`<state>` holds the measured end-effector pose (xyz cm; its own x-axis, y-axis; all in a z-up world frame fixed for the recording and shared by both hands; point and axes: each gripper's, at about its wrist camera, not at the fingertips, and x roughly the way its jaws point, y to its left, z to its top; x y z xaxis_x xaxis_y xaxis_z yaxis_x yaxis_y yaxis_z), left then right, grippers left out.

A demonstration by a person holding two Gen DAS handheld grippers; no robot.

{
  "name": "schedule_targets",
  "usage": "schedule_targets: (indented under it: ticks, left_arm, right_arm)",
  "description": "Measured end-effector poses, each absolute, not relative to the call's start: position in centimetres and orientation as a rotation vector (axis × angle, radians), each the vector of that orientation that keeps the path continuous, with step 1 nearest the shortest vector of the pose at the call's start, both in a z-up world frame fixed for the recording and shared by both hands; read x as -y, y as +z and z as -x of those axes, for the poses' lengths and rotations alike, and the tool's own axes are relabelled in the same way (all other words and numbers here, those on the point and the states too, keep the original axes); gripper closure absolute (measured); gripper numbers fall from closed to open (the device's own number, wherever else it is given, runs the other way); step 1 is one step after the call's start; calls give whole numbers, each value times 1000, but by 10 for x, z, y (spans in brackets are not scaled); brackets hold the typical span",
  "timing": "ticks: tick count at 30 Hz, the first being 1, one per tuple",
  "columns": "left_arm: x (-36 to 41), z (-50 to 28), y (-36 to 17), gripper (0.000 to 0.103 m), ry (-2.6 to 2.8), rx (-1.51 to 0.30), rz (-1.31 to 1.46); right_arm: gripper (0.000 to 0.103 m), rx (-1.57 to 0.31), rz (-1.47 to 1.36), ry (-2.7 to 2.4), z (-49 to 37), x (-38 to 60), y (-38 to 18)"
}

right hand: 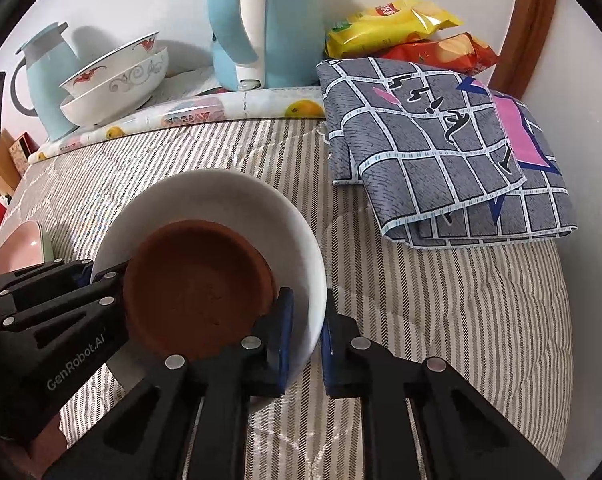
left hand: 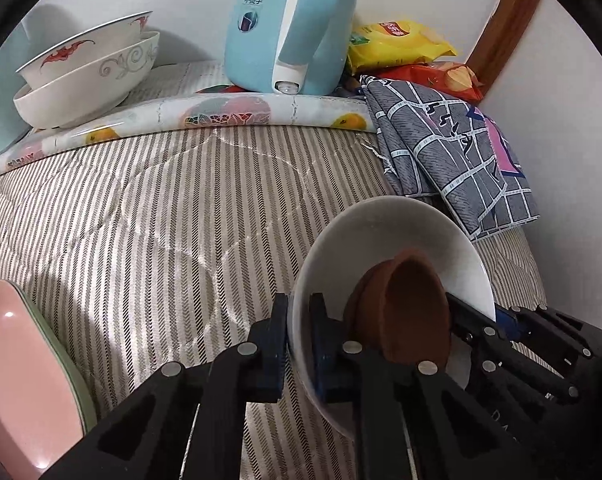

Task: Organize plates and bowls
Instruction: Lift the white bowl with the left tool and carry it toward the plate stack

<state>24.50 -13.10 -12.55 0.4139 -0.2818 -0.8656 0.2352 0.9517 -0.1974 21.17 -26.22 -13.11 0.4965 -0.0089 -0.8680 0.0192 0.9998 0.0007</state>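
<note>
White bowl (right hand: 221, 208) with a brown dish (right hand: 197, 292) inside sits mid-bed, left gripper (left hand: 299, 344) and right gripper (right hand: 307, 340) both clamped on its rim.

The supporting surface is a bed or mattress covered with a quilted, beige-and-white striped cover (right hand: 441, 320). At its far end lies a fruit-patterned oilcloth mat (right hand: 205, 110), carrying a light-blue electric kettle (right hand: 273, 20), two nested white bowls (right hand: 117, 84) and a light-blue jug (right hand: 47, 76). A folded grey checked cloth (right hand: 441, 148) lies directly on the cover at the right, snack packets (right hand: 401, 28) sit behind it, and a pink plate (left hand: 17, 380) rests at the left edge.
</note>
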Motion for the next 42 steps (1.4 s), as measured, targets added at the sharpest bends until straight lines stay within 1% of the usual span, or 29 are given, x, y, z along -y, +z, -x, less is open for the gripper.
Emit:
schedule_targets:
  ticks: [14, 42]
  left_arm:
    - [96, -220, -119, 92, -272, -1090, 52]
    - [21, -184, -86, 92, -193, -1006, 129]
  right_arm:
    - [93, -1050, -33, 33, -197, 237, -129]
    - [94, -976, 24, 120, -166, 167, -93]
